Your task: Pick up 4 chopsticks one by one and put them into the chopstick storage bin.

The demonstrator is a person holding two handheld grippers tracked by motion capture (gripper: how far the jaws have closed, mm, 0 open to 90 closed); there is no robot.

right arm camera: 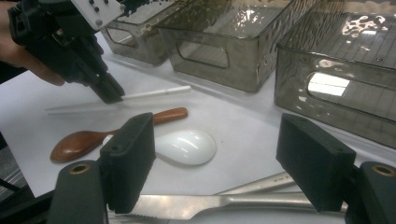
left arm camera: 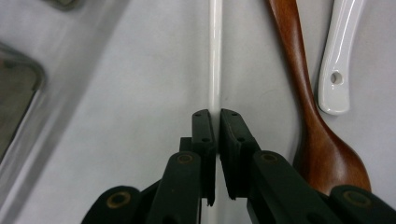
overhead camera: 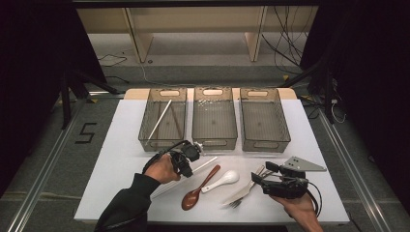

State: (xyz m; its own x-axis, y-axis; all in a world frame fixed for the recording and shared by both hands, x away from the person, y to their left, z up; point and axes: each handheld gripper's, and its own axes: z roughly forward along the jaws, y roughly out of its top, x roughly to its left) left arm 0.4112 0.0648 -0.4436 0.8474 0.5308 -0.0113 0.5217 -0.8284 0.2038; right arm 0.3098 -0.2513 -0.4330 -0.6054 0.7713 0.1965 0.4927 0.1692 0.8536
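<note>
Three clear bins (overhead camera: 214,121) stood in a row at the far side of the white surface (overhead camera: 121,159), and everything else is placed here against the middle one. Left of it, the left bin (overhead camera: 163,118) held one white chopstick (overhead camera: 160,119) lying slantwise. Nearer the person and a little left of the middle bin's front wall, the left tool (overhead camera: 196,152) was down on a second white chopstick (left arm camera: 215,51) – its jaws were nearly together, closed on the stick from either side, with the stick running straight out ahead between them in the left gripper view. The chopstick lay flat on the surface, pointing back toward the middle bin.

Just right of that stick lay a brown wooden spoon (overhead camera: 199,188), and beside it a white ceramic spoon (overhead camera: 221,180), the two close together, both in front of the middle bin. Further right, in front of the gap between the middle and right bins, lay a steel knife (right arm camera: 205,203) with a fork (overhead camera: 241,195) touching it.

Rightmost, before the right bin (overhead camera: 263,118), the right tool (overhead camera: 256,180) hung low over the knife – jaws wide apart, holding nothing, one to each side of the handle in the right gripper view.
</note>
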